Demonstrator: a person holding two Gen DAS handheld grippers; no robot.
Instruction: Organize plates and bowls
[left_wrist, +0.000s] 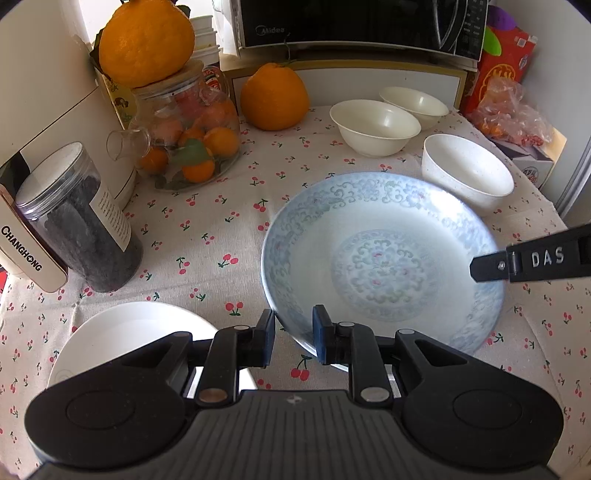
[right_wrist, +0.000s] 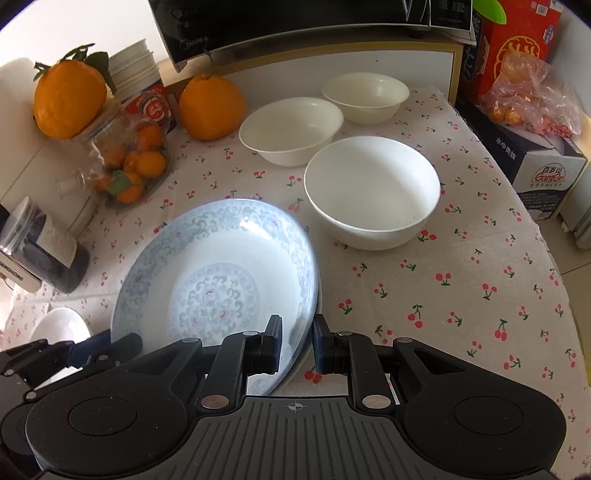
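Left gripper (left_wrist: 293, 338) pinches near rim of blue-patterned plate (left_wrist: 384, 262); right gripper (right_wrist: 295, 341) pinches opposite rim, jaws nearly together on thin edge. Plate tilted, seemingly lifted off cherry-print tablecloth (right_wrist: 461, 280), mid-table. Step, judged: 2-handed carry of plate. Next move calls for level, matched travel, likely toward white plate (left_wrist: 122, 332) at left, then gentle set-down. Left to right: dark jar (left_wrist: 79, 221), fruit jar (left_wrist: 188, 144), orange (left_wrist: 274, 96); 3 white bowls (right_wrist: 373, 192) close at right, collision risk.
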